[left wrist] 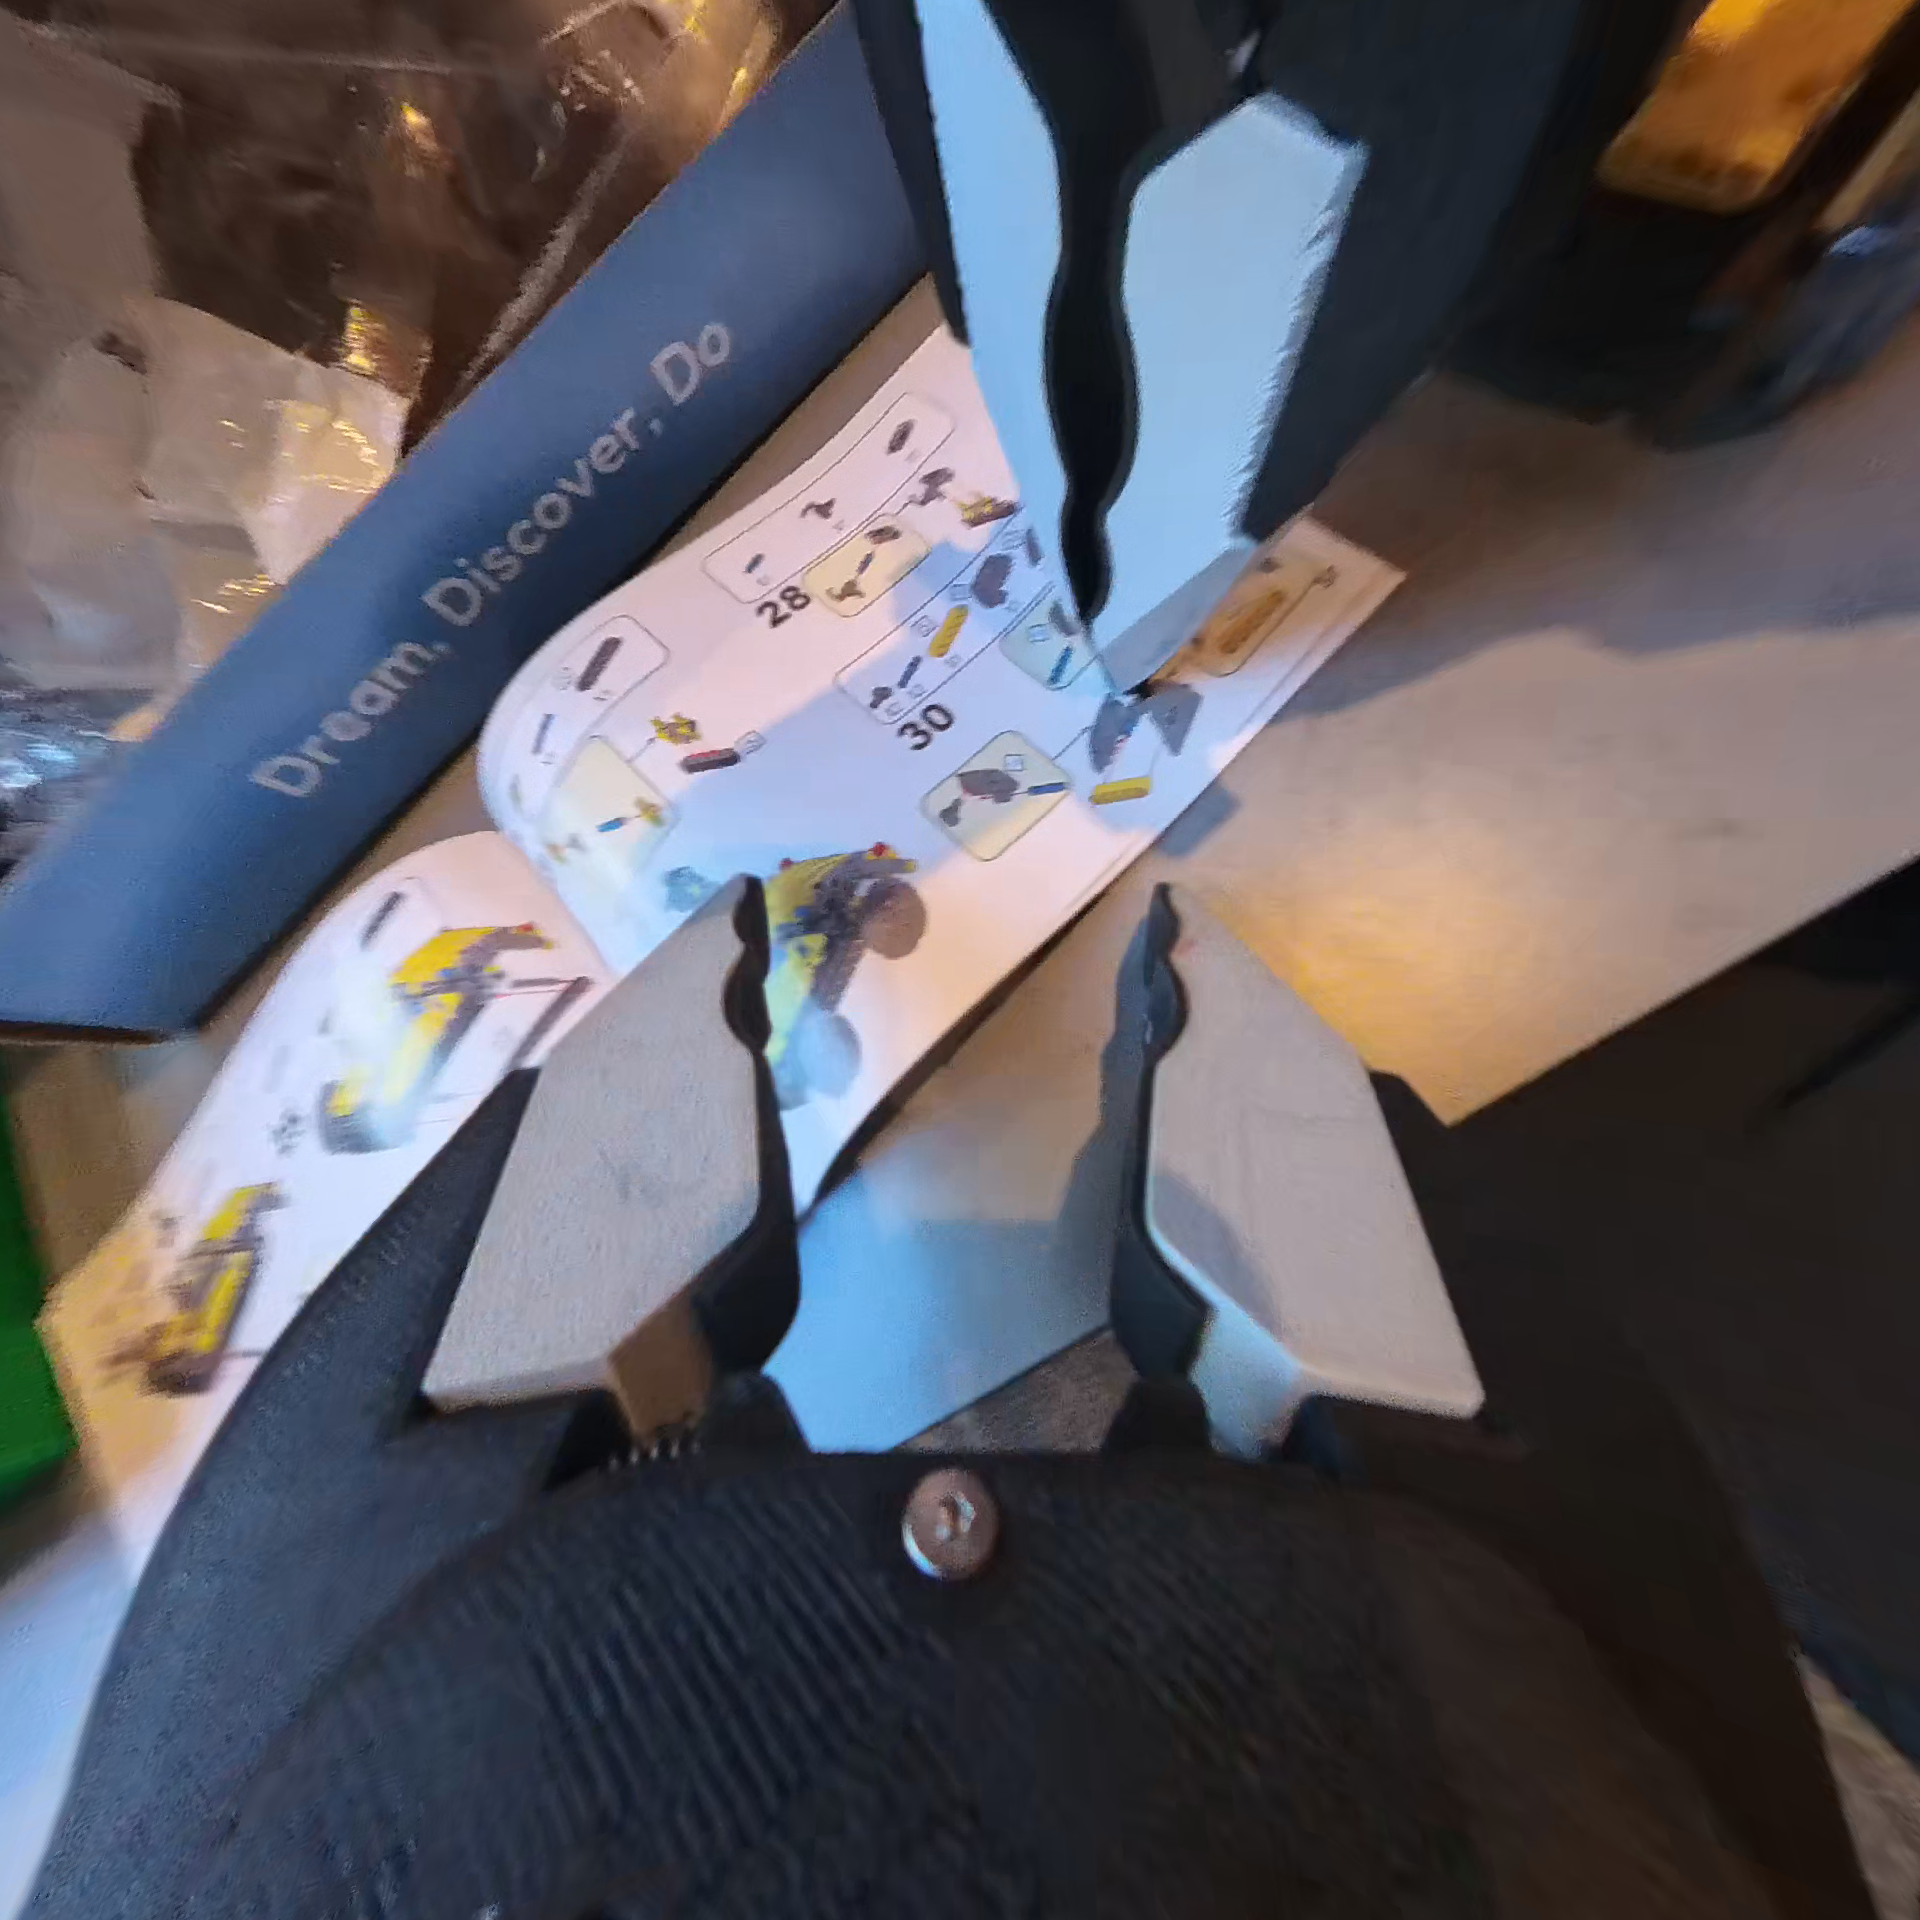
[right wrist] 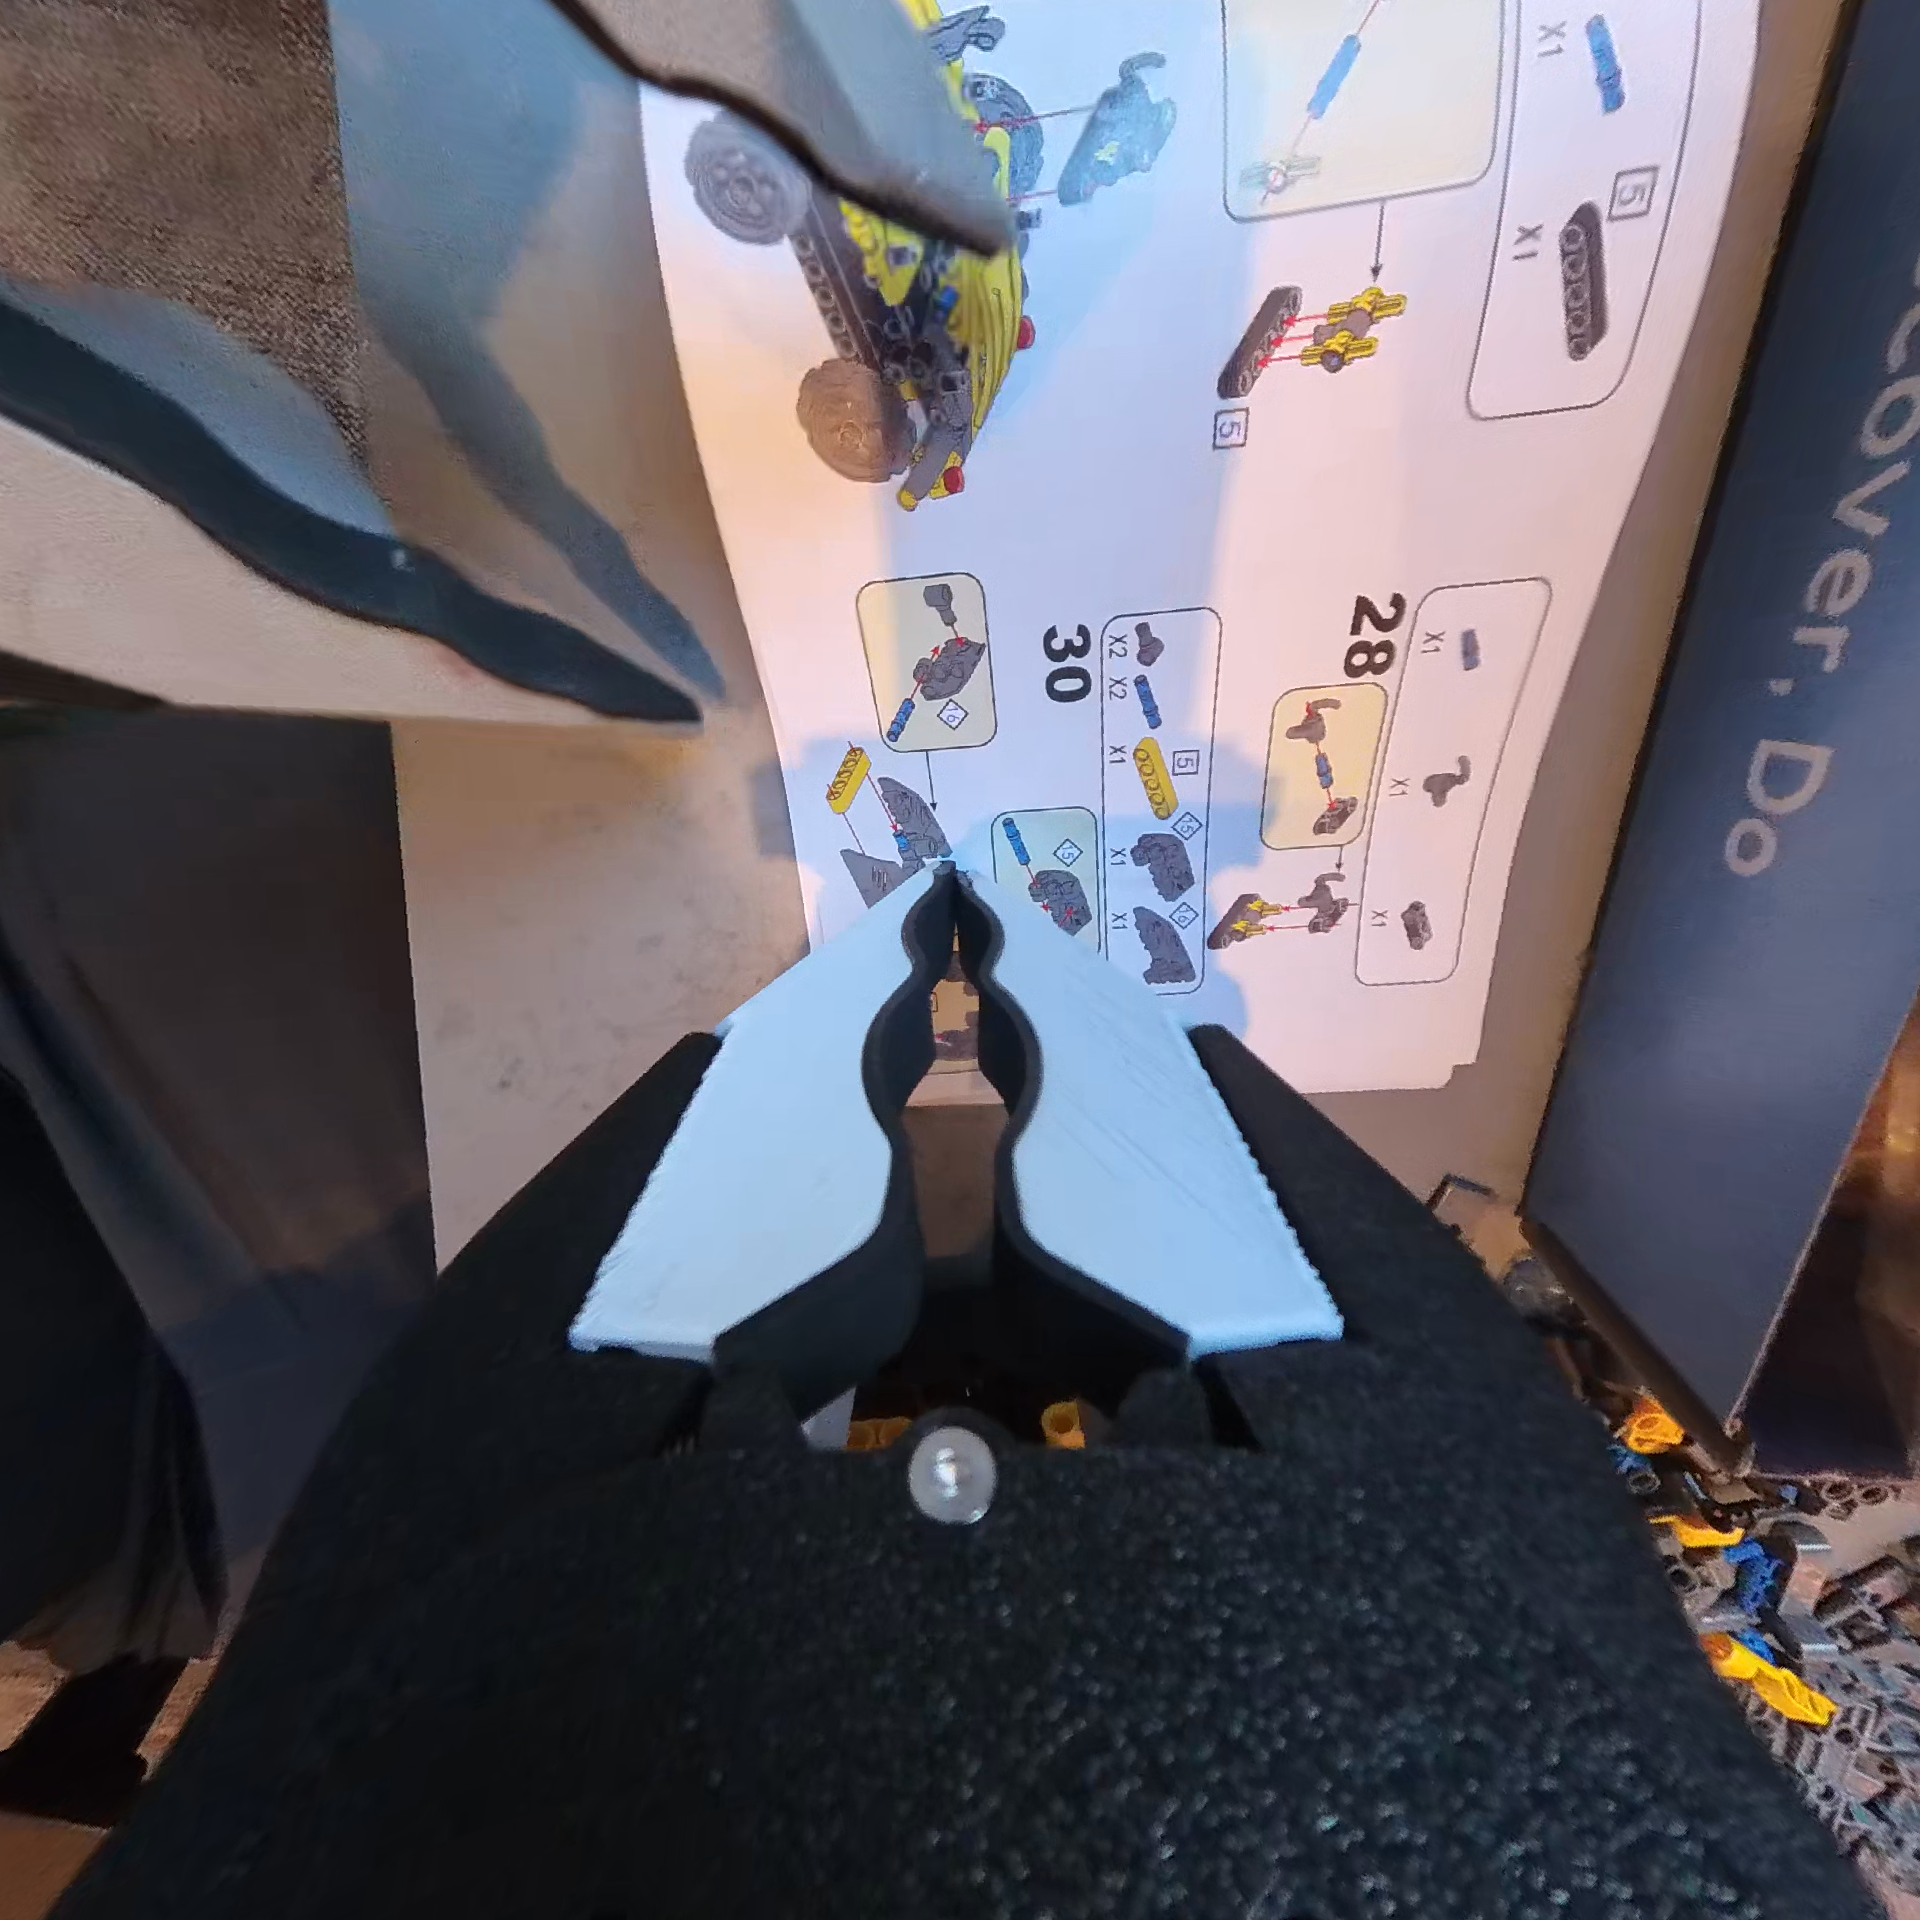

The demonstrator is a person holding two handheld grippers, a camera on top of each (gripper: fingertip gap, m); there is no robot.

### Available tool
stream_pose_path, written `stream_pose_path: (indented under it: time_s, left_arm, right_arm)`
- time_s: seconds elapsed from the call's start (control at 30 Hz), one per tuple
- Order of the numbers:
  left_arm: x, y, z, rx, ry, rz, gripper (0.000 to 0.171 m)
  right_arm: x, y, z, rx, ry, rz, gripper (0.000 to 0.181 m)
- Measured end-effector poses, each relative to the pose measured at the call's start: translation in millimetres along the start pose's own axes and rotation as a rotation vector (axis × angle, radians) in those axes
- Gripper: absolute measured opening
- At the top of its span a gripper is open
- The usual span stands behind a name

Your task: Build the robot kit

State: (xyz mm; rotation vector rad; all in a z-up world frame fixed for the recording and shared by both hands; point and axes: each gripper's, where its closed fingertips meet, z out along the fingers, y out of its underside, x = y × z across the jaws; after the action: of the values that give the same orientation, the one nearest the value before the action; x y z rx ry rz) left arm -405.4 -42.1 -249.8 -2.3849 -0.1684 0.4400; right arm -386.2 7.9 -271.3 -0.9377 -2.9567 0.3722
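An open instruction booklet (left wrist: 831, 748) with pictures of a yellow toy vehicle lies on a pale table (left wrist: 1558, 675). My left gripper (left wrist: 954, 899) is open and empty, and hovers over the booklet's near edge. My right gripper (right wrist: 948, 873) is shut, with its tips down on the booklet's page (right wrist: 1195, 499) near a step drawing. It also shows in the left wrist view (left wrist: 1101, 623), coming down from above. I cannot tell whether a sheet is pinched between its pads. The left gripper's fingers (right wrist: 520, 582) show at the upper left of the right wrist view.
A dark blue box (left wrist: 416, 582) stands along the booklet's far side and also shows in the right wrist view (right wrist: 1745, 831). Several loose small toy parts (right wrist: 1745, 1621) lie by the box. Clear plastic bags (left wrist: 208, 364) sit behind it. The table edge runs at the right (left wrist: 1558, 1049). The gap from one gripper's tips to the other's is roughly 6 cm.
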Motion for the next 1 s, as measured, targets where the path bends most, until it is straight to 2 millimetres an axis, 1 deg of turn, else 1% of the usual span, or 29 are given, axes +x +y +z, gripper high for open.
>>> stream_pose_path:
  time_s: [0.07, 0.17, 0.27, 0.37, 0.43, 0.5, 0.6, 0.7, 0.83, 0.9, 0.93, 1.0]
  left_arm:
    - [-9, 2, 0, -0.031, -0.041, 0.032, 0.072]
    - [-21, 1, -2, -0.034, -0.057, 0.027, 0.072]
    - [-21, -1, 1, -0.041, -0.049, 0.066, 0.075]
    - [-17, -4, 5, -0.047, -0.045, 0.101, 0.077]
    - [-21, -4, 9, -0.058, -0.069, 0.105, 0.080]
    - [-26, 0, 13, -0.080, -0.089, 0.096, 0.086]
    - [-32, -2, 13, -0.072, -0.118, 0.095, 0.089]
    - [-37, 1, 15, -0.085, -0.131, 0.070, 0.087]
    - [-44, 4, 16, -0.069, -0.145, 0.015, 0.077]
    - [-49, 7, 15, -0.069, -0.168, -0.008, 0.076]
    - [-50, 8, 15, -0.064, -0.175, -0.024, 0.076]
    - [-57, 11, 13, -0.057, -0.209, -0.056, 0.074]
  right_arm:
    - [1, -1, 0, 0.000, 0.006, -0.004, 0.000]
    - [1, -1, 0, 0.004, 0.021, -0.023, 0.000]
    - [3, -3, 0, 0.014, 0.029, -0.023, 0.000]
    - [6, -6, 0, 0.020, 0.040, -0.026, 0.000]
    - [8, -8, 0, 0.026, 0.048, -0.027, 0.000]
    - [12, -10, 0, 0.030, 0.060, -0.027, 0.000]
    - [14, -11, -1, 0.037, 0.065, -0.021, 0.000]
    - [15, -11, -3, 0.045, 0.071, -0.016, 0.000]
    - [18, -14, -11, 0.094, 0.119, 0.000, 0.001]
    - [25, -10, -18, 0.094, 0.187, 0.008, 0.021]
    - [28, -8, -24, 0.101, 0.228, 0.007, 0.025]
    - [28, -8, -43, 0.158, 0.310, 0.002, 0.030]
